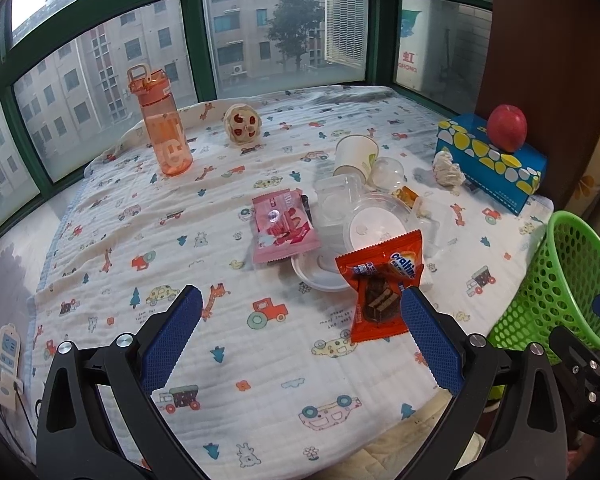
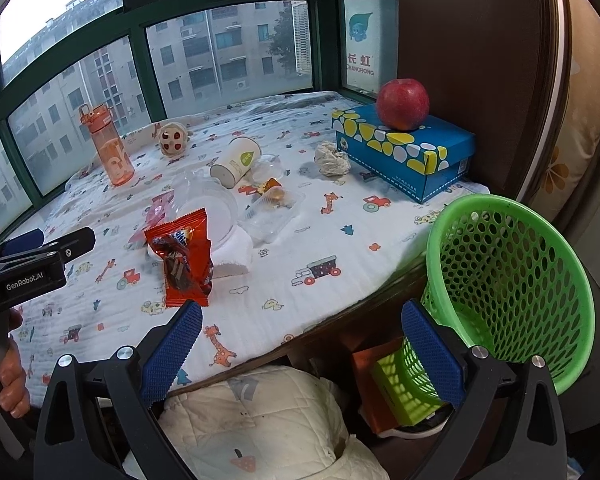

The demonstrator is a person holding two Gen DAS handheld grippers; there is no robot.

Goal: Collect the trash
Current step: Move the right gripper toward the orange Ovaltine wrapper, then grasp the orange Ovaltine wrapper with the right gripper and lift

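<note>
Left gripper (image 1: 300,312): jaws spread wide, nothing between them, held low over the near part of the printed cloth (image 1: 228,380). Its right finger tip overlaps the lower corner of the orange wrapper (image 1: 380,288) in the left wrist view; contact cannot be judged.

Right gripper (image 2: 302,322): jaws likewise wide apart and empty, held at the cloth's near edge, with the green basket (image 2: 508,280) just beside its right finger. The basket stands off the right edge of the cloth, tilted, its mouth facing the cameras.

Middle ground: the orange wrapper leans against a white lid (image 1: 320,276). Beside it on the left lies a pink wrapper (image 1: 284,226). Behind them sits a cluster of clear plastic containers (image 1: 340,200), with a small candy wrapper (image 2: 270,186) among them.

Farther back: a paper cup (image 2: 236,158) lies on its side. To the right, a crumpled tissue (image 2: 332,158) rests just beside a blue box (image 2: 404,152), on which an apple (image 2: 402,104) stands.

Far left, near the window (image 1: 276,36): an orange bottle (image 1: 162,128), upright, and a small round toy (image 1: 242,124).
</note>
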